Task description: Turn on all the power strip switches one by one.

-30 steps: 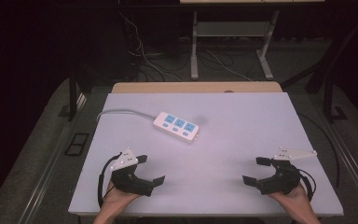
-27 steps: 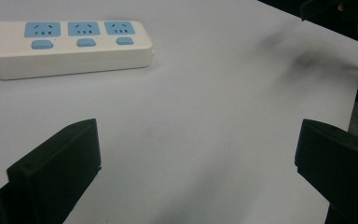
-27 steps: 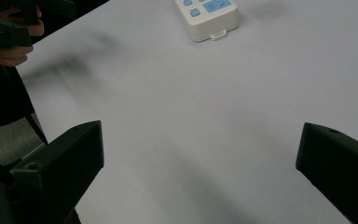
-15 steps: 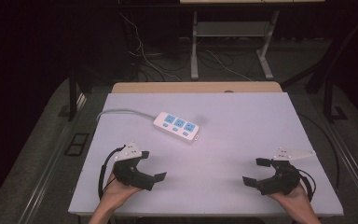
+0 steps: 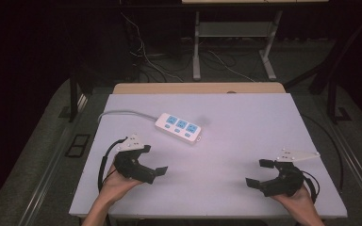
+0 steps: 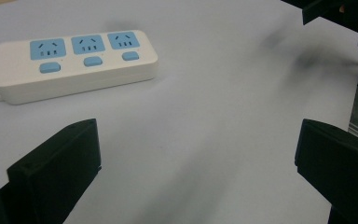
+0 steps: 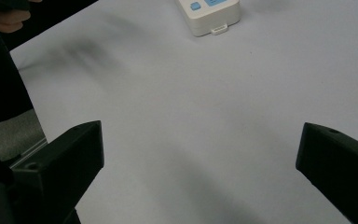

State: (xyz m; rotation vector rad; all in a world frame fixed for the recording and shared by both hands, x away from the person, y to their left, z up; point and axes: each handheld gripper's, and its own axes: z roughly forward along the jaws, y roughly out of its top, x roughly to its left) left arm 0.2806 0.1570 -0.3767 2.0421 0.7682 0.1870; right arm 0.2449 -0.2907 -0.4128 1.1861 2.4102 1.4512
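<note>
- The pale lilac bench (image 5: 245,141) carries little, my hands low at its near edge.
- The white three-socket power strip with blue faces (image 5: 178,127) lies left of centre toward the far edge; likely rigid, light, smooth plastic, best pinched across its long sides.
- My left tongs (image 5: 154,161) gape wide, nearest it.
- My right tongs (image 5: 260,173) gape too, near the near-right corner.

Table (image 5: 245,117): bare surface is seen across the near half and the whole right side. One obstacle is noted: power strip (image 5: 178,127), lying far left of centre, its cable (image 5: 122,113) trailed leftward to the edge.
</note>
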